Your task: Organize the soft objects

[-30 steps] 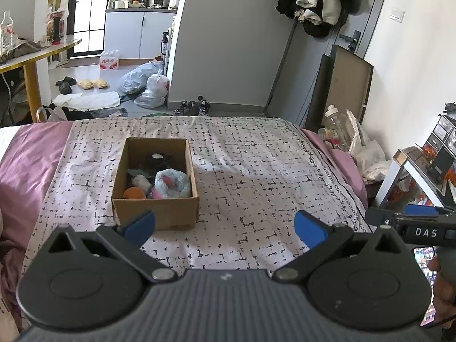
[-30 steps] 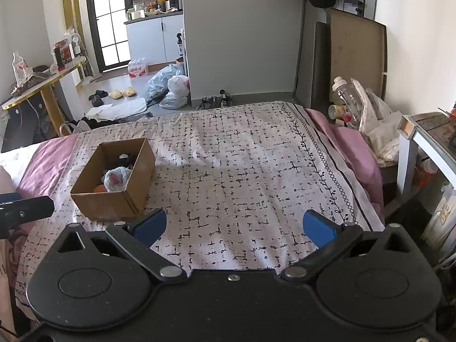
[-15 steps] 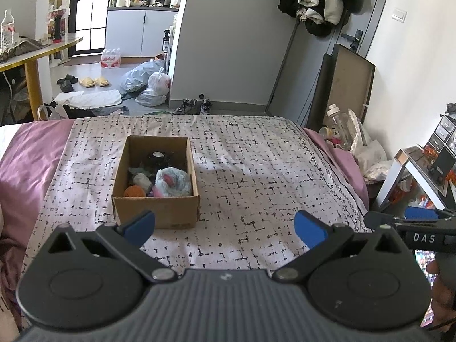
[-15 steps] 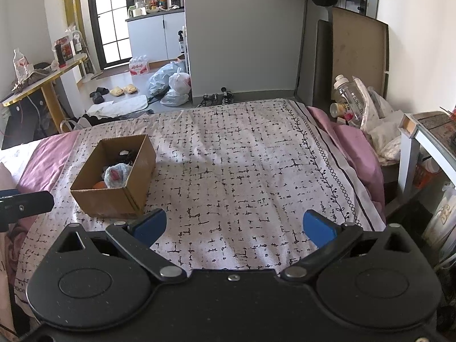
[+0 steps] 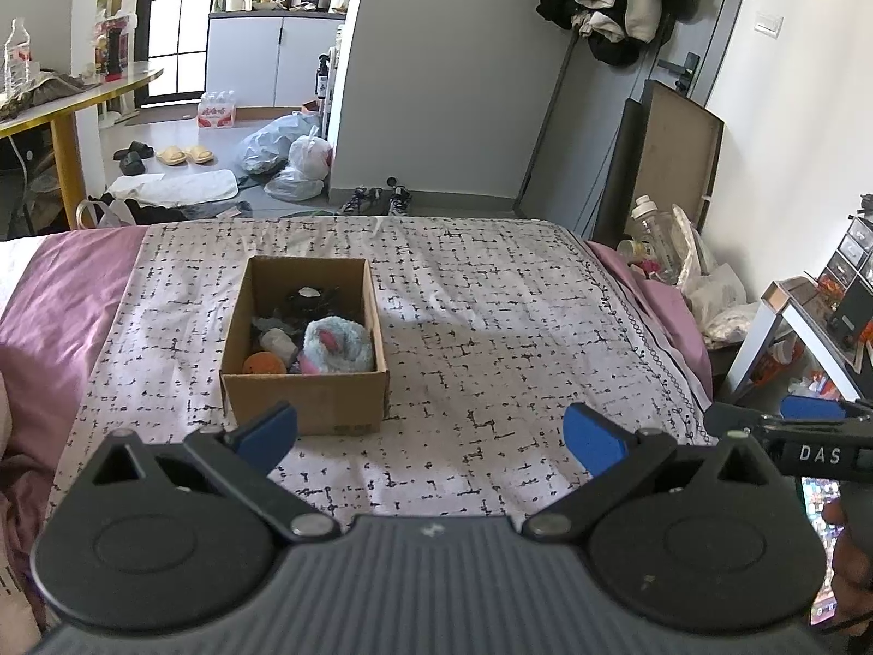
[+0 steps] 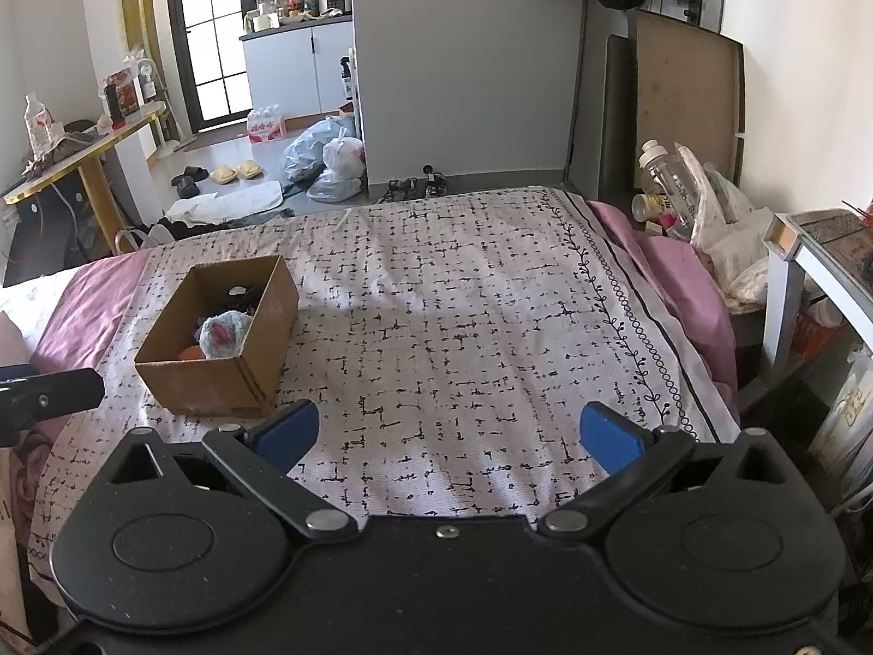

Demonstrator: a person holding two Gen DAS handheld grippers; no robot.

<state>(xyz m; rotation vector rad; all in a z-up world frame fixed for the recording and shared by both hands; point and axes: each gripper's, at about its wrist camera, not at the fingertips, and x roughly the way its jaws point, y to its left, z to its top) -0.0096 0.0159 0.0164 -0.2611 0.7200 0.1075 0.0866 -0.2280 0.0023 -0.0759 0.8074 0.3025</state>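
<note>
Both tools hang above the near end of the bed [image 5: 491, 327], each with its blue pads spread wide and gripping nothing: the left tool [image 5: 431, 431] sits just short of the box [image 5: 305, 398], the right tool [image 6: 444, 431] over bare patterned cover to the box's right. The open cardboard box rests on the cover toward the left side, and inside lie a pale blue plush [image 5: 338, 344], an orange ball [image 5: 262, 364] and some darker soft things I cannot make out

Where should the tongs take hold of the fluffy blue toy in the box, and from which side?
Probably grip the fluffy blue toy across its rounded top, coming from above: the cardboard box walls block every sideways approach, and the toy sits uppermost in the near right corner.
</note>
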